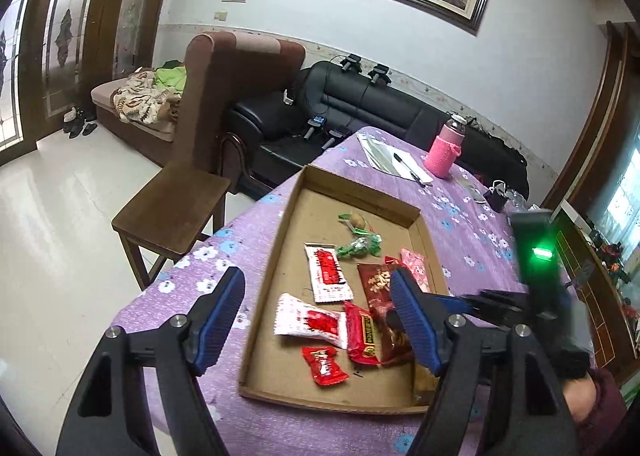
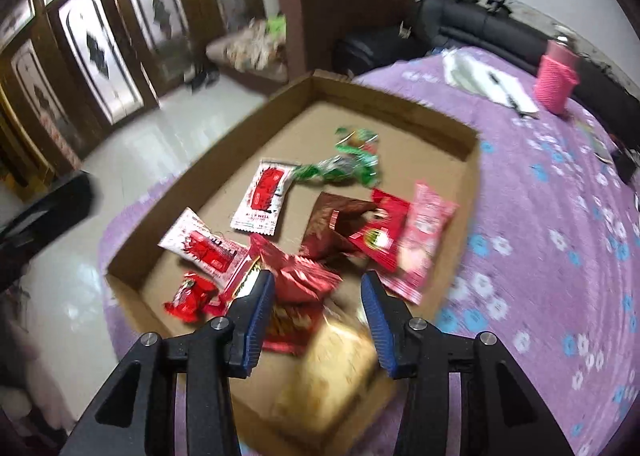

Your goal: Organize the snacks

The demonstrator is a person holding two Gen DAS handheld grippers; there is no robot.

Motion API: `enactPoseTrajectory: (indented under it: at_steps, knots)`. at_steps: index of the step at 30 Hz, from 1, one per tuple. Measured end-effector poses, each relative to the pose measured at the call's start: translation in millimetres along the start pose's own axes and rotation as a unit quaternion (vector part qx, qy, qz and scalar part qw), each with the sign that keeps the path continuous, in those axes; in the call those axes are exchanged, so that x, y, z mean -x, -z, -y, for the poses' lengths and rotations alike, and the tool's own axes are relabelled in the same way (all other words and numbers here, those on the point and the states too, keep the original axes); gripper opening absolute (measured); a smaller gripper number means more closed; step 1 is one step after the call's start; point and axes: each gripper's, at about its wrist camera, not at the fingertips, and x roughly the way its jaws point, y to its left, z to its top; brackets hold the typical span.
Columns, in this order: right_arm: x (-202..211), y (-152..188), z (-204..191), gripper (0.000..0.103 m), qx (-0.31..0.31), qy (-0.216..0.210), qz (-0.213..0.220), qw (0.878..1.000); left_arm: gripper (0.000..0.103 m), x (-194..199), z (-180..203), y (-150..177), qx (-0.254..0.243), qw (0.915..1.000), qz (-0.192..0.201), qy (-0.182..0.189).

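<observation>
A shallow cardboard tray (image 1: pixel 352 192) (image 2: pixel 400 104) lies on the purple flowered tablecloth (image 1: pixel 460 232). In it are two white-and-red packets (image 1: pixel 328 276) (image 2: pixel 262 196), a small red candy (image 1: pixel 324 366) (image 2: pixel 188 296), a red bar (image 1: pixel 362 336), a dark brown packet (image 1: pixel 376 284) (image 2: pixel 332 224), a pink packet (image 1: pixel 416 268) (image 2: pixel 424 232) and green-wrapped sweets (image 1: pixel 358 246) (image 2: pixel 344 170). My left gripper (image 1: pixel 318 274) hangs open above the tray's near half, holding nothing. My right gripper (image 2: pixel 318 276) (image 1: pixel 464 302) is open over the near right corner. A blurred tan packet (image 2: pixel 332 368) lies beneath it in the tray.
A pink-sleeved bottle (image 1: pixel 446 148) and papers with a pen (image 1: pixel 394 160) sit at the table's far end. A wooden chair (image 1: pixel 172 204) stands at the table's left edge, with a black sofa (image 1: pixel 360 108) behind. A person's sleeve (image 1: pixel 596 404) shows at the right.
</observation>
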Motion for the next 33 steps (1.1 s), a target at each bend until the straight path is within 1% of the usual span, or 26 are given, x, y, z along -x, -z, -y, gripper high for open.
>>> enactPoseTrajectory:
  at_steps: [3,5,6,8,11,12,14,15,16,17,18,20,21,22,23,24,26,28,30,31,32,33]
  knots:
    - [-26.8,-16.6,-5.7,0.049,0.007,0.025,-0.035,0.999,0.075,2.9,-8.6,0.8,0.007,1.0000,0.001,0.000]
    - [-37.4,-28.7,-5.1,0.049,0.011,0.042,-0.041,0.998,0.075,4.3,-14.0,0.9,0.014,0.9999,0.002,0.002]
    - [-38.5,-35.1,-3.0,0.049,0.010,0.038,-0.042,0.998,0.075,4.9,-16.8,0.8,0.017,0.9999,0.002,0.002]
    - [-27.3,-42.0,3.0,0.049,-0.006,0.015,-0.030,0.999,0.075,5.9,-19.8,0.6,0.018,0.9998,0.005,0.004]
    - [6.0,-43.3,14.4,0.049,-0.029,-0.006,0.013,0.999,0.075,5.2,-19.6,0.3,0.014,0.9998,0.009,0.007]
    - [14.2,-41.4,16.1,0.049,-0.030,-0.002,0.022,0.999,0.075,4.5,-17.8,0.7,0.012,0.9998,0.010,0.009]
    - [36.0,-29.4,25.1,0.051,-0.030,0.027,0.048,0.998,0.075,3.2,-12.6,1.7,0.007,0.9998,0.013,0.011]
    - [43.2,-22.8,29.7,0.053,-0.035,0.037,0.056,0.997,0.075,3.4,-10.4,2.4,0.004,0.9998,0.015,0.010]
    - [51.9,-12.8,36.5,0.058,-0.046,0.045,0.066,0.996,0.075,3.6,-7.6,2.8,0.001,0.9998,0.017,0.010]
    - [59.3,-2.5,43.2,0.061,-0.059,0.048,0.076,0.994,0.075,4.2,-3.4,3.6,-0.003,0.9997,0.021,0.010]
    - [65.0,7.6,51.7,0.062,-0.071,0.050,0.084,0.993,0.075,5.6,1.6,4.1,-0.008,0.9996,0.026,0.008]
    - [74.2,32.4,67.1,0.064,-0.094,0.066,0.095,0.989,0.076,10.8,13.5,4.2,-0.023,0.9989,0.041,-0.006]
    - [75.6,39.6,74.2,0.064,-0.101,0.075,0.096,0.987,0.079,15.4,21.6,4.7,-0.034,0.9978,0.055,-0.017]
    - [77.4,52.1,81.0,0.064,-0.108,0.087,0.095,0.986,0.086,19.3,28.4,5.0,-0.042,0.9964,0.068,-0.028]
    - [77.7,60.9,85.3,0.064,-0.112,0.096,0.093,0.985,0.093,27.1,38.3,6.6,-0.052,0.9931,0.094,-0.047]
    - [76.9,71.5,89.8,0.064,-0.117,0.105,0.089,0.984,0.095,33.4,44.7,7.4,-0.058,0.9902,0.112,-0.060]
    - [76.0,87.0,97.0,0.064,-0.126,0.110,0.081,0.983,0.103,48.5,60.2,10.0,-0.066,0.9810,0.159,-0.091]
    - [79.9,100.6,102.5,0.064,-0.134,0.108,0.082,0.982,0.103,65.3,76.1,15.0,-0.065,0.9691,0.205,-0.122]
    - [86.0,108.8,101.6,0.064,-0.136,0.109,0.092,0.980,0.103,73.7,86.7,21.7,-0.062,0.9592,0.235,-0.145]
    - [88.9,111.5,99.3,0.064,-0.134,0.109,0.098,0.980,0.103,74.2,92.2,25.5,-0.064,0.9561,0.241,-0.154]
    - [91.2,113.1,94.9,0.065,-0.130,0.110,0.102,0.980,0.103,71.8,96.2,26.8,-0.069,0.9567,0.236,-0.157]
    - [94.0,114.6,90.4,0.065,-0.124,0.116,0.106,0.980,0.103,66.9,99.7,27.7,-0.077,0.9604,0.217,-0.157]
